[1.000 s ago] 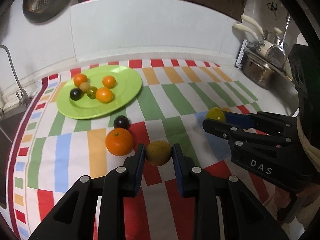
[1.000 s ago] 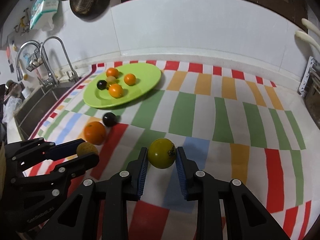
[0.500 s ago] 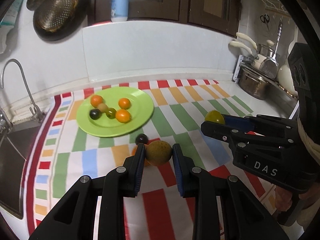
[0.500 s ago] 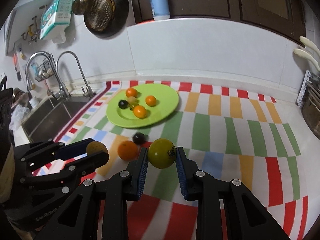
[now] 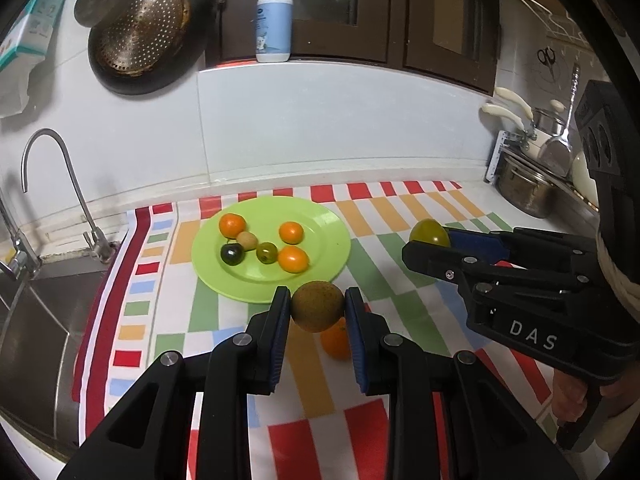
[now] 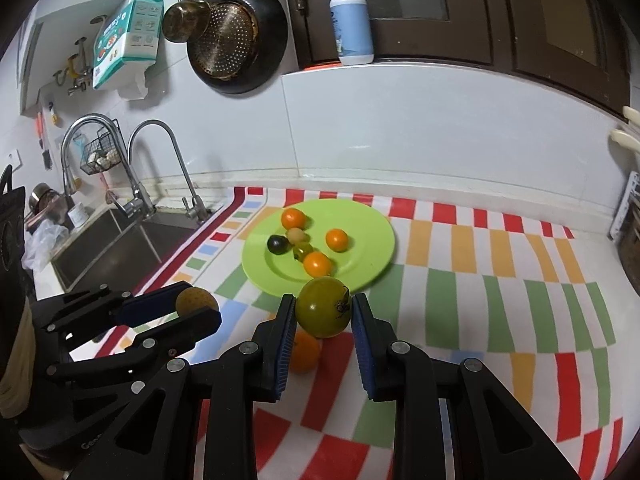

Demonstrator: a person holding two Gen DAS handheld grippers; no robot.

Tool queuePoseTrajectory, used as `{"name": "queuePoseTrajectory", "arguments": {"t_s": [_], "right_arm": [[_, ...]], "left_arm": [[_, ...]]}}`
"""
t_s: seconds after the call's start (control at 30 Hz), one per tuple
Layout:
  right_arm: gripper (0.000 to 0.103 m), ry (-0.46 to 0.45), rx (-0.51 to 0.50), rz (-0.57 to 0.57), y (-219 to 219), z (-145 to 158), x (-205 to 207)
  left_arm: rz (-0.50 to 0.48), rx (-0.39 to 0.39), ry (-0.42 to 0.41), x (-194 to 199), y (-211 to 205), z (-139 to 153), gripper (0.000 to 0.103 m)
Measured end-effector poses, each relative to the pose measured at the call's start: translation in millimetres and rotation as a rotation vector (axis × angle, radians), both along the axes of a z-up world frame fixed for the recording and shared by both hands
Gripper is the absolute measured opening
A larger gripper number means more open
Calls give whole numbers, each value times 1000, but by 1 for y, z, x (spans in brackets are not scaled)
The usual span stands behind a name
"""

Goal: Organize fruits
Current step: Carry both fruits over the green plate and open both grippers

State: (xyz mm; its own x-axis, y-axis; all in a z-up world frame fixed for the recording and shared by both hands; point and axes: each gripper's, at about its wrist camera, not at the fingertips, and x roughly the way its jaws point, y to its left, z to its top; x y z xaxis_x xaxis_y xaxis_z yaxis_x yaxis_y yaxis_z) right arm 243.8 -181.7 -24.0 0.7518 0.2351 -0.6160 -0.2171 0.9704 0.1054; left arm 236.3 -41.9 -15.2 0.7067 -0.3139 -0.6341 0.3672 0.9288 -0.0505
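Note:
My left gripper [image 5: 317, 307] is shut on a brown round fruit [image 5: 317, 306] and holds it above the striped cloth, near the front rim of the green plate [image 5: 328, 236]. My right gripper [image 6: 323, 313] is shut on a yellow-green tomato [image 6: 324, 307], also held in the air in front of the plate [image 6: 368, 240]. The plate holds several small fruits: orange ones, a dark one, a beige one and a green one. An orange [image 5: 336, 342] lies on the cloth below the held fruit; it also shows in the right wrist view [image 6: 304, 352].
A sink [image 6: 116, 240] with taps [image 6: 160, 160] lies left of the cloth. Pots and utensils [image 5: 528, 184] stand at the right. A strainer pan [image 5: 144, 36] hangs on the wall and a soap bottle [image 5: 274, 12] stands on the ledge behind.
Both grippers have lifted up and pulled back with their fruits. The dark fruit seen earlier on the cloth is now out of sight.

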Motion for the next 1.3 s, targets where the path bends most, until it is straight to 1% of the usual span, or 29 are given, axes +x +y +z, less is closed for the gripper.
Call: {"name": "queuePoseTrajectory", "arguments": {"t_s": [0.17,0.5,0.87,1.0,1.1,1.2,1.3], "right_arm": [[29,0,-21,10,11,0,19],[29,24,-47,20,22,-7,69],[29,106,-64,14,21,-32,132],[29,137,-68,19,21,-45,151],[29,162,-69,15,20,-54,161],[29,184,-64,10,20,-64,171],[29,206,-59,6,18,-72,179]], "left_arm": [[3,19,-15,18,5,3,28],[-44,11,-8,68,12,-1,28],[-70,22,32,128,10,-22,28],[-70,41,48,150,9,-34,28],[-71,43,75,166,9,-44,28],[-71,62,85,176,7,-51,28],[-72,60,103,187,5,-58,28]]}}
